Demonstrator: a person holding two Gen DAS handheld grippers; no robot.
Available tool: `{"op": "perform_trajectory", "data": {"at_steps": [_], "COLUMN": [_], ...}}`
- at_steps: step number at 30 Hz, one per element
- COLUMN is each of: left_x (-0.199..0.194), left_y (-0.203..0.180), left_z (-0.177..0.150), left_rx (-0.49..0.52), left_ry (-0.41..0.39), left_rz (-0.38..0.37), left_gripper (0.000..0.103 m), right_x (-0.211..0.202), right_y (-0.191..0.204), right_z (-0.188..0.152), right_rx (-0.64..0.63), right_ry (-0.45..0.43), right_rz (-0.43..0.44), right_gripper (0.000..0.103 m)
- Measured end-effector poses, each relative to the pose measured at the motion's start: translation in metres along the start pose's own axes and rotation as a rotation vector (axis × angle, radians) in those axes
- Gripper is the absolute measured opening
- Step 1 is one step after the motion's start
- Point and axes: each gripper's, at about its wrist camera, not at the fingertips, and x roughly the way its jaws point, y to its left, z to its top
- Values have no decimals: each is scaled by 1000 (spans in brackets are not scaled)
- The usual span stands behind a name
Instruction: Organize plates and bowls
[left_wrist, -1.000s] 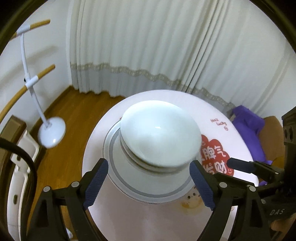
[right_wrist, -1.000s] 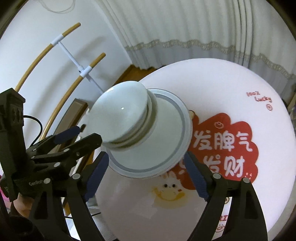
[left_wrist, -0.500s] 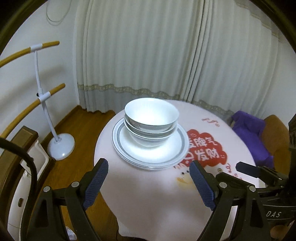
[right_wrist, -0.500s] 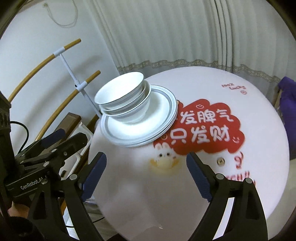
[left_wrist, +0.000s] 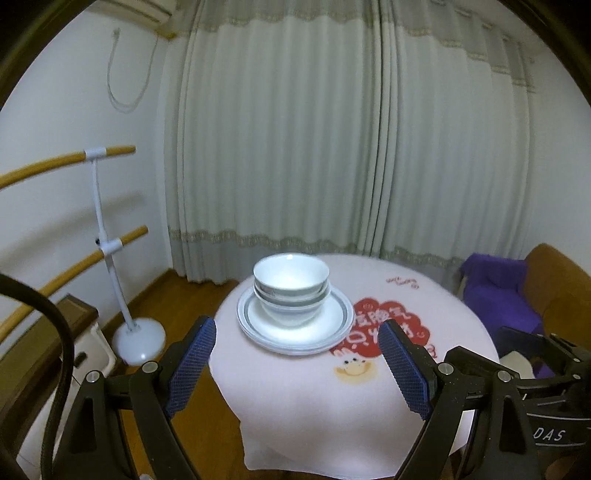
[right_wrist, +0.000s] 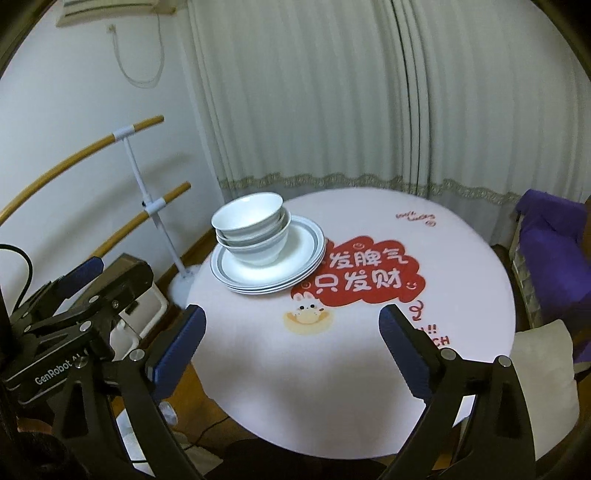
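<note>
A stack of white bowls (left_wrist: 291, 293) sits nested on a stack of grey-rimmed white plates (left_wrist: 332, 332) on the left part of a round table (left_wrist: 332, 406). The bowls (right_wrist: 251, 230) and the plates (right_wrist: 295, 269) also show in the right wrist view. My left gripper (left_wrist: 295, 373) is open and empty, back from the table's near edge. My right gripper (right_wrist: 291, 354) is open and empty, over the near part of the table (right_wrist: 351, 387). The left gripper also shows at the left of the right wrist view (right_wrist: 74, 291).
The table wears a pale cloth with a red print (right_wrist: 365, 273). A white stand with wooden bars (left_wrist: 107, 251) is at the left. A curtain (left_wrist: 332, 147) hangs behind. A chair with a purple cloth (left_wrist: 502, 295) is at the right. A cushion (right_wrist: 546, 373) lies near right.
Both grippers have drawn back and up from the stack. The bowls and plates now look smaller and farther away. Both stay open and empty.
</note>
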Motion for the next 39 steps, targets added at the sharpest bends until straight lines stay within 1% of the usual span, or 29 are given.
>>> {"op": "perform_trajectory", "data": {"at_steps": [1, 4, 6, 10, 14, 18, 27, 34, 39], "left_x": [-13, -34, -51, -83, -101, -104, -115, -111, -117], "left_y": [0, -4, -9, -20, -27, -32, -40, -42, -41], "left_z": [-1, -6, -11, -22, -33, -40, -46, -50, -49], "left_rx": [4, 1, 8, 16, 1, -3, 8, 8, 9], "left_ry": [-16, -55, -89, -155, -184, -198, -240, -248, -257], "left_rz": [8, 25, 38, 51, 47, 53, 61, 55, 57], "left_gripper": [87, 89, 89, 90, 90, 93, 93, 93, 93], "right_x": [-5, -23, -32, -52, -70, -88, -107, -115, -117], "right_y": [1, 4, 4, 2, 3, 3, 4, 4, 4], "right_z": [-2, -7, -10, -14, -16, -22, -26, -28, -29], "right_rx": [-1, -5, -12, -14, -26, -41, -49, -48, -49], "right_ry": [-15, -72, -107, -161, -205, -249, -298, -307, -315], "right_rz": [-2, -7, -14, -13, -27, -38, -58, -63, -65], "right_gripper": [97, 99, 103, 103, 103, 103, 103, 103, 103]}}
